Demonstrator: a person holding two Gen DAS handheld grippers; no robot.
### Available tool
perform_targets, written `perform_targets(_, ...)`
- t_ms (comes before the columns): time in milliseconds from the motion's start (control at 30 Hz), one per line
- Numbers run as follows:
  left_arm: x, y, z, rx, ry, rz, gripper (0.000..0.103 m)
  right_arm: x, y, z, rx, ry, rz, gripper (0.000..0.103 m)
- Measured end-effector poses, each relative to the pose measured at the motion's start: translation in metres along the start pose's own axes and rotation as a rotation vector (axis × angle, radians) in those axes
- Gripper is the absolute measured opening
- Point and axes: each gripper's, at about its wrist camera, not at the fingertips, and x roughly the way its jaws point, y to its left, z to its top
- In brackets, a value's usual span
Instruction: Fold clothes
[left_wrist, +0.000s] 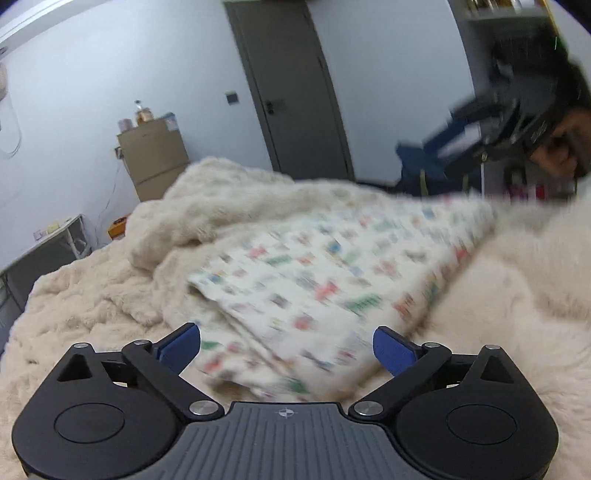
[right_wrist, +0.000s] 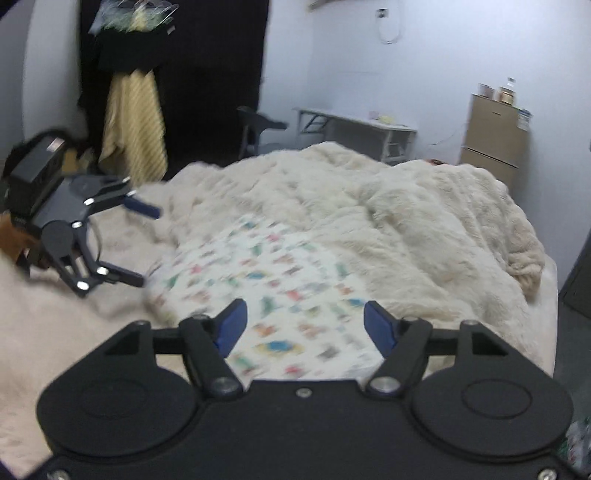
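Left gripper (left_wrist: 287, 347) spread wide, above patterned cloth (left_wrist: 332, 280)

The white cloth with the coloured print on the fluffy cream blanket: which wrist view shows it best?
The right wrist view: the white printed cloth lies nearly whole ahead of the open right gripper, though blurred. The left wrist view shows the cloth equally blurred, its near end cut off by the open left gripper.

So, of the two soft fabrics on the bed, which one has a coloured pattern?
The flat white printed cloth; the fluffy cream blanket beneath it is plain.
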Motion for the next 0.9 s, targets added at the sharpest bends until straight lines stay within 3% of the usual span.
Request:
perform_targets(167,0.019,-0.012,-0.003,0.011,0.025,0.046,0.099,0.017,0.039,-0.025,-0.12,0.078,0.009,0.066)
perform_targets(367,0.018,-0.015,-0.004,0.034,0.019,0.083,0.099,0.024,0.053,-0.036,-0.187,0.093,-0.041,0.063)
perform_targets(433,0.015,-0.014,-0.008,0.082,0.008,0.105,0.092,0.026,0.053,-0.038,-0.194,0.102,-0.05,0.054)
perform_targets(633,0.004,-0.004,-0.033,0.187,-0.02,0.096,0.079,0.034,0.051,-0.043,-0.213,0.13,-0.077,0.053)
perform_targets(667,0.003,0.002,-0.036,0.161,-0.015,0.08,0.076,0.036,0.05,-0.044,-0.217,0.135,-0.081,0.054)
perform_targets(800,-0.004,0.06,-0.06,-0.21,-0.067,-0.183,0.06,0.038,0.048,-0.047,-0.213,0.14,-0.088,0.054)
perform_targets(867,-0.002,0.079,-0.071,-0.364,-0.104,-0.253,0.053,0.039,0.046,-0.048,-0.201,0.136,-0.084,0.054)
perform_targets(900,-0.003,0.074,-0.07,-0.331,-0.114,-0.221,0.055,0.039,0.046,-0.048,-0.2,0.135,-0.084,0.054)
